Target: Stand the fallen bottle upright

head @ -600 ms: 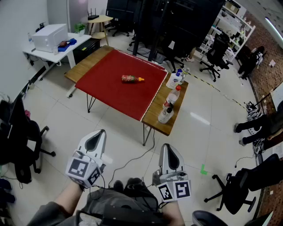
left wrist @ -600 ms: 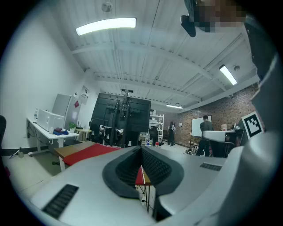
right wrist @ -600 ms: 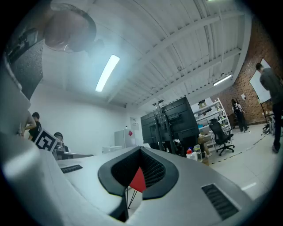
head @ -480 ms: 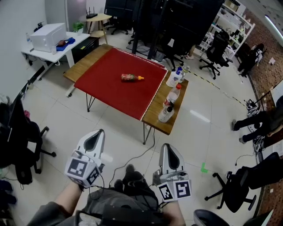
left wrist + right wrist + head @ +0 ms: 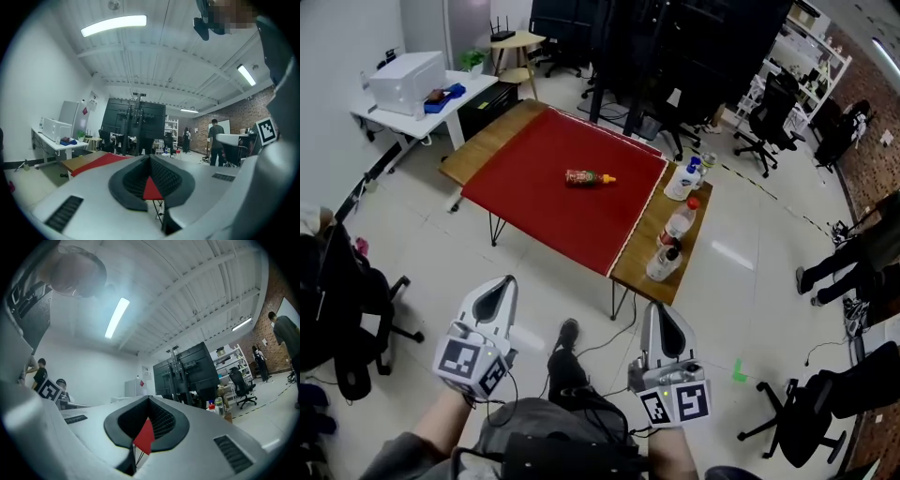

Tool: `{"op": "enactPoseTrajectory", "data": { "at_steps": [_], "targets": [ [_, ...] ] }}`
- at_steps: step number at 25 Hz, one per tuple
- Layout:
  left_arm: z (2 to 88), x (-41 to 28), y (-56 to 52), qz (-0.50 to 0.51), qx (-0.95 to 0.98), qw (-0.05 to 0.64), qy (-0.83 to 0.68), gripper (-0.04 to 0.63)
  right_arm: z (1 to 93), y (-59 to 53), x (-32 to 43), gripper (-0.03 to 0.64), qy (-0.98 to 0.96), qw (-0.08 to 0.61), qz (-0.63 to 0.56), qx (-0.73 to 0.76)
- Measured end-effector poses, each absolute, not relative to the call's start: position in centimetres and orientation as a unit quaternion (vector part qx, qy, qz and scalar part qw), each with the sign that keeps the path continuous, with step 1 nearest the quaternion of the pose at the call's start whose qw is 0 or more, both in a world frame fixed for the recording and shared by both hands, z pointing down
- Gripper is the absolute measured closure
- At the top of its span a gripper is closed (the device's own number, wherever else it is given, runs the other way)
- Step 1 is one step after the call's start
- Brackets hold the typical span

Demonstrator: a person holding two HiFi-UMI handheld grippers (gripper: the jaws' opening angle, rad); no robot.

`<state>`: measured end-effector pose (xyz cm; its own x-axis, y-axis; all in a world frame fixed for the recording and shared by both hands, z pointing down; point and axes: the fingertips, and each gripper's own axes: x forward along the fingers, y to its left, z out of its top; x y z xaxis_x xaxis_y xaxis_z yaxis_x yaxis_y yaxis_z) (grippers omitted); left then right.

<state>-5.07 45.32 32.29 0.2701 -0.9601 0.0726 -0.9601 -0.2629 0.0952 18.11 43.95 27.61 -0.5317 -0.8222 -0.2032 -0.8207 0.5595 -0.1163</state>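
Lying on its side in the middle of the red mat [image 5: 534,202], the little orange-capped bottle [image 5: 587,177] looks light and smooth, so it may roll. I'd grab its fat middle. My left gripper [image 5: 501,283] and right gripper [image 5: 661,310] are closed, empty, far from the mat.

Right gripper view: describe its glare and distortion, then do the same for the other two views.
Right gripper view: heavy fisheye bend, black corners, ceiling lamp blown out with haze around it, right tool soft up close. Left gripper view: same fisheye and black corners, strip light blown out, room behind sharp. Head view: even light, edges bowed, bottle small but clear on the red cloth.
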Motion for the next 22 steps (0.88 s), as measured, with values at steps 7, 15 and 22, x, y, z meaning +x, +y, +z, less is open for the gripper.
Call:
{"op": "enactPoseTrajectory", "data": {
  "at_steps": [7, 15, 22],
  "targets": [
    [34.2, -7.9, 37.3, 0.010, 0.783, 0.068, -0.619, 0.578, 28.2, 35.8, 14.4, 0.598, 0.890, 0.126, 0.007, -0.438],
    [36.1, -10.1, 22.0, 0.024, 0.786, 0.090, -0.611, 0.578, 29.7, 20.6, 10.5, 0.598, 0.901, 0.114, -0.001, -0.418],
    [35.3, -9.4, 8.9, 0.030, 0.800, 0.079, -0.594, 0.578, 28.9, 9.6, 9.6, 0.597, 0.896, 0.135, -0.016, -0.423]
  ]
}}
